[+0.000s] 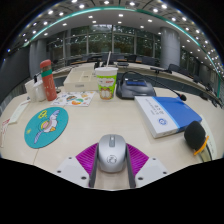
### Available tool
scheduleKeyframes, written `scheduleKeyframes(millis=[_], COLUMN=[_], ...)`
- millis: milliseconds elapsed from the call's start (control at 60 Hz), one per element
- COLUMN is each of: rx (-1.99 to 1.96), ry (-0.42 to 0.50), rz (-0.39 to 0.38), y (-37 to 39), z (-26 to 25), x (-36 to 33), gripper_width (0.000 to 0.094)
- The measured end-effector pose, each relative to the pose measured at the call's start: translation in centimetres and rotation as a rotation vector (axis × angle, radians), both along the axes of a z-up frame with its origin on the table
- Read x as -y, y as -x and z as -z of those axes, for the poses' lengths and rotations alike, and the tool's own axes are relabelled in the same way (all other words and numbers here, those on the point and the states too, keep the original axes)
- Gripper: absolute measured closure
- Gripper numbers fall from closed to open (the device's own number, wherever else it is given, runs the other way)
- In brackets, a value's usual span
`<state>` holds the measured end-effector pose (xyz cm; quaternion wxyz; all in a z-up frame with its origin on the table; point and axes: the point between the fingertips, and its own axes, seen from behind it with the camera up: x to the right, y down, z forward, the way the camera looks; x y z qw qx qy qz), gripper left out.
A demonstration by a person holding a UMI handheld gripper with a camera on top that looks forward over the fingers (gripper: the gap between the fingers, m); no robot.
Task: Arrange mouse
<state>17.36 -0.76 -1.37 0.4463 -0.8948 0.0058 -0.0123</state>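
A grey computer mouse (112, 152) sits between my gripper's (112, 160) two fingers, its nose pointing away from me. Both purple pads (88, 155) press against its sides, so the gripper is shut on it. The mouse is just above the pale wooden table (100, 120), near its front edge. A round teal mouse mat (46, 127) with a cartoon print lies on the table, ahead and to the left of the fingers.
Beyond the fingers stand a green-and-white cup (106, 80), a red bottle (48, 80) and a dark laptop bag (133, 85). A blue-and-white book (165, 113) lies to the right, with a black-and-yellow object (196, 135) beside it. A printed paper (75, 99) lies left of the cup.
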Motion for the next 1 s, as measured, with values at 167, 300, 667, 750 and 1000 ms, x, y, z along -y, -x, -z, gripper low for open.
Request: scheduleKeyframes(millis=[167, 300, 667, 750, 1000], rx=[0.017, 0.031, 0.01, -0.008, -0.028], ry=[0.012, 0.009, -0.238, -0.203, 0.019], rz=[0.017, 0.063, 0.022, -0.004, -0.028], y=[-0.1, 0.5, 15.1, 20.0, 26.8], z=[-0.1, -1.9, -20.0, -17.3, -3.1], x=[0.0, -0.2, -5.8, -6.6, -7.9], gripper_width=[0.0556, 0.0569, 0.057, 0.057, 0.0552])
